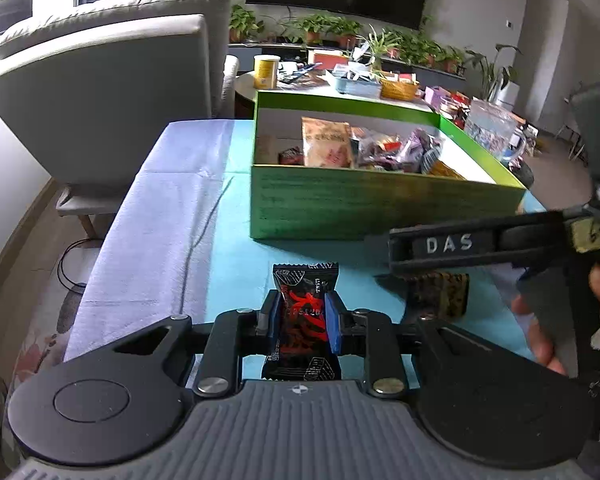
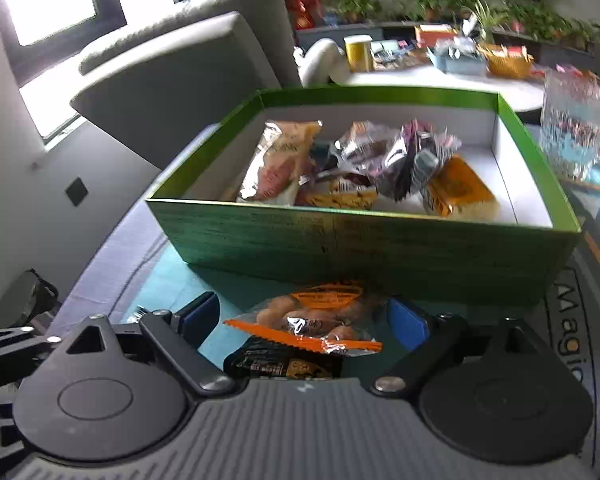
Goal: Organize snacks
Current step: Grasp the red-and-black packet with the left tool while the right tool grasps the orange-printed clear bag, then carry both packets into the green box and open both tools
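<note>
A green box (image 1: pixel 340 208) with white inside walls stands on the teal mat and holds several wrapped snacks (image 1: pixel 364 148). My left gripper (image 1: pixel 303 322) is shut on a black and red snack packet (image 1: pixel 304 320), just in front of the box. My right gripper (image 2: pixel 304 320) is open, its blue pads (image 2: pixel 406 322) on either side of a clear and orange snack bag (image 2: pixel 316 320) that lies on the mat before the box (image 2: pixel 364 256). A dark packet (image 2: pixel 284 364) lies under that bag. The right gripper also shows at the right of the left wrist view (image 1: pixel 440 246).
A grey armchair (image 1: pixel 112 92) stands left of the table. A glass jar (image 2: pixel 572 128) stands right of the box. A round table behind carries a yellow can (image 1: pixel 266 72), baskets and packets. The mat (image 1: pixel 236 240) lies over a lilac cloth (image 1: pixel 160 208).
</note>
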`<state>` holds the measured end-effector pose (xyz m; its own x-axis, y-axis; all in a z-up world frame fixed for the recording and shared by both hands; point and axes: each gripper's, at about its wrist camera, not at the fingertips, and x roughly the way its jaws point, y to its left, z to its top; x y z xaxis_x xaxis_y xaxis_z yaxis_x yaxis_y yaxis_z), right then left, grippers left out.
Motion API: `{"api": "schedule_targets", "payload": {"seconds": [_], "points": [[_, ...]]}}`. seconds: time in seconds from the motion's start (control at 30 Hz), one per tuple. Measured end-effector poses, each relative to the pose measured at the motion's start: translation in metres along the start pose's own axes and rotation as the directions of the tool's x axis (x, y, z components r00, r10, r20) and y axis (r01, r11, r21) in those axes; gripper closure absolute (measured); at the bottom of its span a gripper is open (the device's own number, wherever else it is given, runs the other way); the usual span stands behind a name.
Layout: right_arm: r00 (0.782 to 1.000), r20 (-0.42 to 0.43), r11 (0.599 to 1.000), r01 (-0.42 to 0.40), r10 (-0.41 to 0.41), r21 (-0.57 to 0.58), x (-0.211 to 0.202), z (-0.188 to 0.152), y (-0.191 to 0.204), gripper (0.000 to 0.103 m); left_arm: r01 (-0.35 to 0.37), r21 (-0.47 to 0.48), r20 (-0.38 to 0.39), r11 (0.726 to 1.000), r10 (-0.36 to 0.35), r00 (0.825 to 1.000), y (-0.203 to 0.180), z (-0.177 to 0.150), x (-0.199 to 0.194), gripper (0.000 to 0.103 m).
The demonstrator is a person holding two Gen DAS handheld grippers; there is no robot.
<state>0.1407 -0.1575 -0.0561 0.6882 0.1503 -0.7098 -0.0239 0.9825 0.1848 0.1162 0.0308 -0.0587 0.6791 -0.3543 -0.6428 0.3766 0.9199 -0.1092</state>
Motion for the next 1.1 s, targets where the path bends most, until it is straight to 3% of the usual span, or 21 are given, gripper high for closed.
{"api": "schedule_targets", "payload": {"seconds": [0.2, 0.63, 1.1], "points": [[0.998, -0.027, 0.999, 0.052, -0.052, 0.011, 0.011, -0.003, -0.002, 0.053, 0.0, -0.023, 0.005, 1.0, 0.0, 1.0, 0.005, 0.003, 0.004, 0.081], [0.998, 0.033, 0.997, -0.058, 0.057, 0.053, -0.031, -0.007, -0.019, 0.054, 0.005, -0.019, 0.042, 1.0, -0.004, 0.999, -0.003, 0.007, -0.008, 0.081], [0.988, 0.137, 0.993, -0.086, 0.074, 0.078, -0.069, 0.004, -0.036, 0.054, 0.021, 0.031, 0.121, 0.999, -0.025, 0.992, -0.02, 0.031, -0.025, 0.081]]}}
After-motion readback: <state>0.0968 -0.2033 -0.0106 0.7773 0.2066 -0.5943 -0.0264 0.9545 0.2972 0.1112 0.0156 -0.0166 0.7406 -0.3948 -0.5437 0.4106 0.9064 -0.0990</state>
